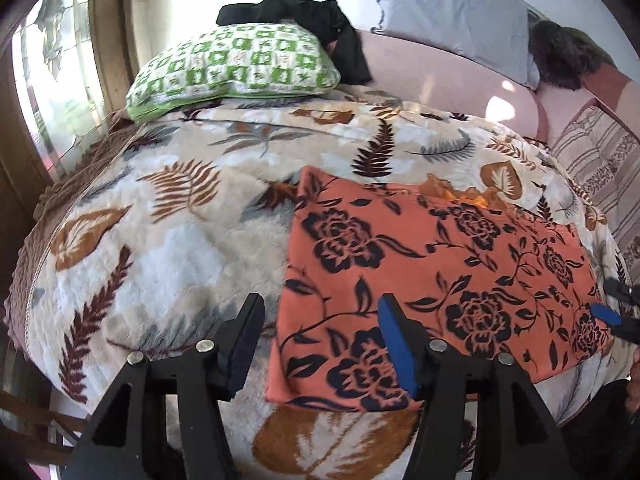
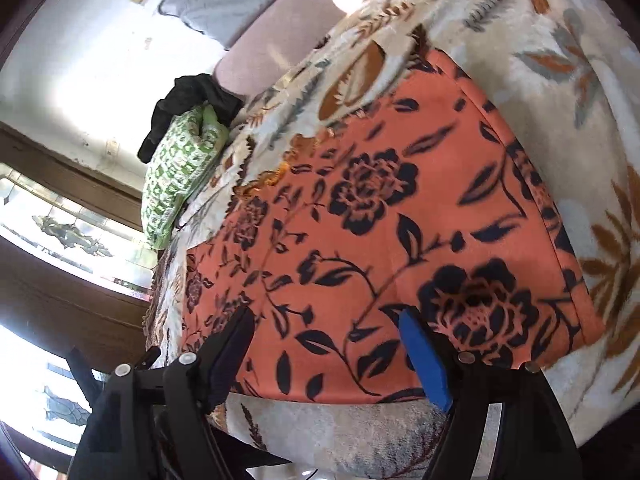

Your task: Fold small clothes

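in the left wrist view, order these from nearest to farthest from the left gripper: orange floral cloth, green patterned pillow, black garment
From the left gripper:
1. Orange floral cloth, right below it, to the right.
2. Green patterned pillow, far end, left.
3. Black garment, draped behind the pillow.

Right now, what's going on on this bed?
A person with a gripper in each hand is folding an orange floral garment spread flat on a leaf-print blanket. The left gripper and the right gripper both hang open over its near edge, gripping nothing. A green pillow lies beyond.

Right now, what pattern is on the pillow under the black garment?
Green-and-white checked print pillow; clearest in the left wrist view.
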A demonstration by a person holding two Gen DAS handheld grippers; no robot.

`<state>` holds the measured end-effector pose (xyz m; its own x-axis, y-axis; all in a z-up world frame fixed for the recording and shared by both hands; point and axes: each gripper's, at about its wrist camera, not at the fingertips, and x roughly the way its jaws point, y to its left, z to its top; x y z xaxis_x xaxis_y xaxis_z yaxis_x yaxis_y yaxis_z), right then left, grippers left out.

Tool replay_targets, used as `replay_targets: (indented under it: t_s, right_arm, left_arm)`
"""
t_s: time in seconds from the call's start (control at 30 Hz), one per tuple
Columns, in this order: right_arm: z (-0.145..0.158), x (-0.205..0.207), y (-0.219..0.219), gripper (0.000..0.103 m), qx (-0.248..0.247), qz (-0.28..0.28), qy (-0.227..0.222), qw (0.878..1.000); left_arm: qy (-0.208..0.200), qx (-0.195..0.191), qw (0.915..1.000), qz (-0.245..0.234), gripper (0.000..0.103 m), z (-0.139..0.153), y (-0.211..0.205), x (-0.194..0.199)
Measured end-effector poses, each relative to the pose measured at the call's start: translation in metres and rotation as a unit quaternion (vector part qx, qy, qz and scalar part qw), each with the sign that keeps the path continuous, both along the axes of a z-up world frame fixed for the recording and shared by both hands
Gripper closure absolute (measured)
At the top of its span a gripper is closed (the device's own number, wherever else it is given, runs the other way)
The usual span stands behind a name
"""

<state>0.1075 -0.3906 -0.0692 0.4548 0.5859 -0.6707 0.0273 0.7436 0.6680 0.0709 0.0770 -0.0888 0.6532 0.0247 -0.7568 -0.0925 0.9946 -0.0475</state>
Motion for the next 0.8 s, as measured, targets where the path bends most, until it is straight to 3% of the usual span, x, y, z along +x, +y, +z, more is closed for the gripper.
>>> replay_targets:
  t_s: [0.17, 0.3, 0.33, 0.4, 0.43, 0.47, 0.53, 0.67, 0.73, 0.8]
  right_arm:
    - [0.009, 0.065, 0.002, 0.025, 0.027, 0.023, 0.022, 0.999]
    - [-0.024, 0.124, -0.001, 0.025, 0.066, 0.029, 0.087, 0.994]
    - [-0.032, 0.138, -0.006, 0.025, 0.055, 0.014, 0.097, 0.994]
    - [-0.053, 0.167, -0.019, 0.025, 0.03, -0.007, 0.12, 0.992]
    - [-0.062, 0.176, -0.03, 0.025, 0.056, -0.028, 0.127, 0.99]
    - [-0.064, 0.182, -0.041, 0.025, 0.077, -0.058, 0.131, 0.987]
    - [-0.051, 0.186, -0.052, 0.025, 0.063, -0.093, 0.121, 0.986]
    - [-0.043, 0.183, -0.053, 0.024, 0.017, -0.075, 0.099, 0.992]
    - [-0.054, 0.178, -0.063, 0.026, 0.041, -0.097, 0.11, 0.988]
    - [-0.042, 0.166, -0.072, 0.024, 0.043, -0.129, 0.101, 0.986]
  left_arm:
    - [0.022, -0.003, 0.9989, -0.041, 0.043, -0.019, -0.035, 0.027]
    - [0.066, 0.004, 0.9968, -0.045, 0.042, -0.052, -0.042, 0.048]
    - [0.083, 0.009, 0.9957, -0.039, 0.042, -0.062, -0.04, 0.053]
    - [0.078, -0.004, 0.9962, -0.037, 0.039, -0.067, -0.036, 0.057]
    - [0.078, -0.004, 0.9962, -0.039, 0.038, -0.065, -0.036, 0.057]
    - [0.08, -0.002, 0.9959, -0.041, 0.038, -0.064, -0.036, 0.058]
    - [0.08, -0.002, 0.9958, -0.046, 0.037, -0.064, -0.035, 0.057]
    - [0.074, 0.001, 0.9962, -0.046, 0.036, -0.065, -0.037, 0.055]
    - [0.079, 0.009, 0.9957, -0.048, 0.036, -0.063, -0.039, 0.054]
    - [0.077, 0.004, 0.9959, -0.047, 0.036, -0.057, -0.037, 0.05]
